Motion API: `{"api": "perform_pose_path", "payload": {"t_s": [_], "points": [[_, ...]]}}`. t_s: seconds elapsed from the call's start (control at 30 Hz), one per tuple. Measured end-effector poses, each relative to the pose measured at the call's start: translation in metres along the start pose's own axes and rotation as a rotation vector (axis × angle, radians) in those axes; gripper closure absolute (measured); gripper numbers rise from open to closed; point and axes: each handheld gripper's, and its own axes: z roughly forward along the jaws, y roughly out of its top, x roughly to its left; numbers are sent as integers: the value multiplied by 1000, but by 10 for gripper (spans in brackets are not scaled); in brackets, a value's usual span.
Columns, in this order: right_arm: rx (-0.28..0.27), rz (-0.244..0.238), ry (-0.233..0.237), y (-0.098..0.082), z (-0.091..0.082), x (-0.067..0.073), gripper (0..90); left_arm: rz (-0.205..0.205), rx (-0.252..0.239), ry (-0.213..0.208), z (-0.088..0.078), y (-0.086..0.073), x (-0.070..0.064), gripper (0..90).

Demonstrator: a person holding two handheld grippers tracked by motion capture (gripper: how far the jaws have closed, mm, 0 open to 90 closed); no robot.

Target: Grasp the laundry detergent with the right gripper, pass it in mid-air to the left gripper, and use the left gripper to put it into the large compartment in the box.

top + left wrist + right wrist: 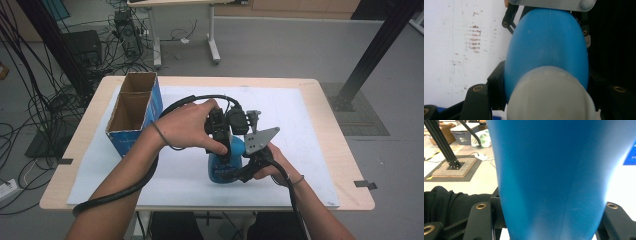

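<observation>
A blue plastic bottle (223,167) with a whitish cap stands on the white mat near the front middle of the table. My left gripper (222,144) comes down from above and is shut on the bottle's upper part. In the left gripper view its jaws press both sides of the blue bottle (549,45) just behind the whitish cap (549,97). My right gripper (240,172) grips the bottle's body from the right side. In the right gripper view the blue bottle (554,175) sits squeezed between the black jaws.
An open cardboard box (134,112) with blue sides stands at the left of the white mat (305,130). A black frame post (380,45) rises beyond the table's far right corner. Cables and a desk's legs lie on the floor behind.
</observation>
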Motion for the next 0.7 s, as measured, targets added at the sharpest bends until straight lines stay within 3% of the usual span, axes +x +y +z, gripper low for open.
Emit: {"api": "perform_pose_path", "payload": {"t_s": [0.7], "points": [[6,-15,-4,2,1,0,411,-1,6,4,-1,-1,-1,372]]}}
